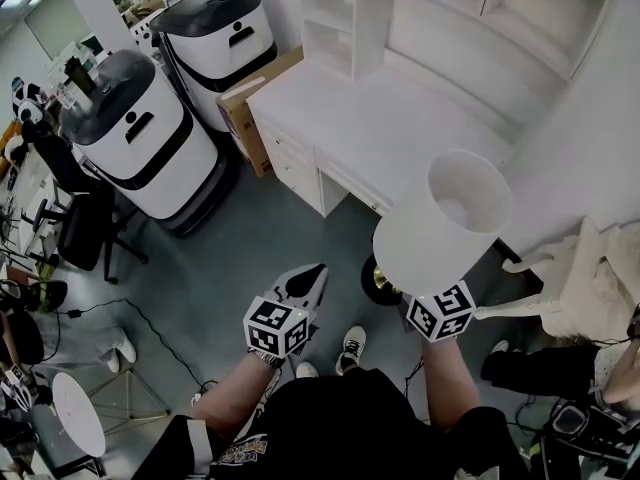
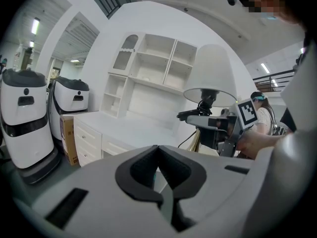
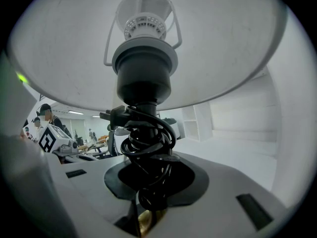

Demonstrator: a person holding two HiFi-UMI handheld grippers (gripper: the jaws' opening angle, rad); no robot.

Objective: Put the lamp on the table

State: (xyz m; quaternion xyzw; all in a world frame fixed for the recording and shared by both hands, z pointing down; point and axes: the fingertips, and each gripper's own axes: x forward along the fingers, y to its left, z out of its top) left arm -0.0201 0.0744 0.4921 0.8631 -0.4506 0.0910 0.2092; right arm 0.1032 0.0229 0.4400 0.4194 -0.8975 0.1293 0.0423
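Note:
The lamp (image 1: 445,213) has a white drum shade, and a dark and gold base (image 1: 378,280) shows under it. It hangs above the grey floor, just short of the white desk (image 1: 380,118). My right gripper (image 1: 432,306) is shut on the lamp's stem (image 3: 143,133), which has a black cord wound round it. The shade (image 3: 223,43) fills the top of the right gripper view. To the lamp's left my left gripper (image 1: 312,276) is shut on nothing. In the left gripper view its jaws (image 2: 158,148) meet, with the lamp (image 2: 210,71) and the right gripper (image 2: 198,115) to the right.
A white shelf unit (image 1: 340,13) stands on the desk's back. Two white and black machines (image 1: 140,138) (image 1: 215,38) and a cardboard box (image 1: 245,103) stand left of the desk. A white chair (image 1: 590,278) and a seated person (image 1: 600,368) are at the right.

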